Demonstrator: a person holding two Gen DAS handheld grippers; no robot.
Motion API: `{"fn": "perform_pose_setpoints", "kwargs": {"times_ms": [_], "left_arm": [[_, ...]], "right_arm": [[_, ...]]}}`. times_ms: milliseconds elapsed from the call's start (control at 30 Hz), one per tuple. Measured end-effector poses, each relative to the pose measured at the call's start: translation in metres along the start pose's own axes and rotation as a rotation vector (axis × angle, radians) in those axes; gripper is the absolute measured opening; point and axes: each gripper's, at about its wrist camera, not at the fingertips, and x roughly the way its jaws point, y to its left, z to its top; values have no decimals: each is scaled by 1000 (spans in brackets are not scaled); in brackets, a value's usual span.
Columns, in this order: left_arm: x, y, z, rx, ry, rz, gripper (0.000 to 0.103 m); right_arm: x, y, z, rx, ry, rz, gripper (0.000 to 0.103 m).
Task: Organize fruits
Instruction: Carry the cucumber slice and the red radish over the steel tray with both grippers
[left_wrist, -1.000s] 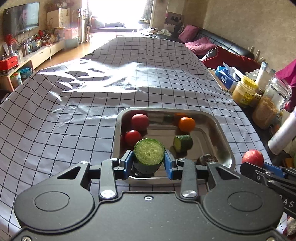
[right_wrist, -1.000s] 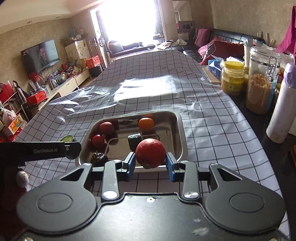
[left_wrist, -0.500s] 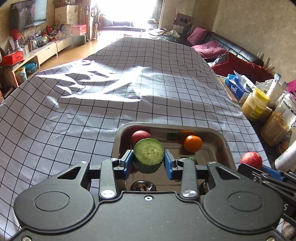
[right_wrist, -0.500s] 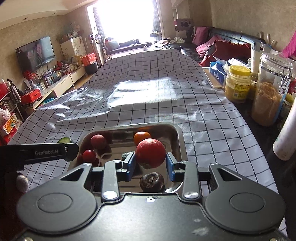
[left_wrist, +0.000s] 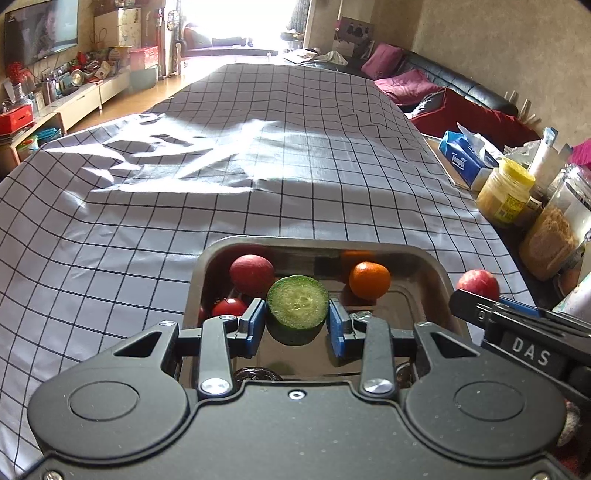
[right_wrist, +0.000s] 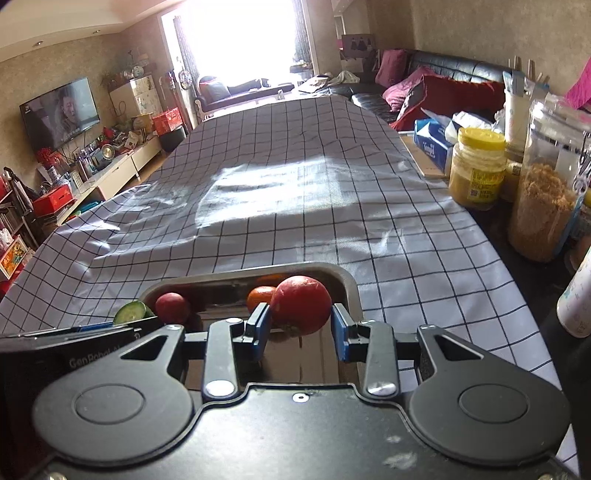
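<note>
Sitting between jaws: cucumber piece (left_wrist: 297, 304).

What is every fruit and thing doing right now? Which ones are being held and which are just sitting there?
Left gripper: shut on the cucumber piece, above the tray.
Right gripper: shut on the red tomato, above the tray.
Metal tray: sitting on the checked cloth.
Orange: lying in the tray.
Red fruit: lying in the tray.
Yellow-lidded jar: upright, lid on.
</note>
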Motion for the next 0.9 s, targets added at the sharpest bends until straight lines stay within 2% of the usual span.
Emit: {"fn": "perform_pose_setpoints", "kwargs": {"times_ms": [267,433,633,900], "left_arm": [[6,-8,-13,64,-18,22,45],[8,-9,-15,71,-24,28,45],[4,-13,-17,96,-69,60,46],[10,-11,-16,86,-40,49,48]], "right_arm": [[13,-5,-10,8,-2,22,37],[19,-10,-15,1,5,1,37],[24,-9,-17,-9,3,0,37],[22,-8,-17,-10,-13,12,39]]}}
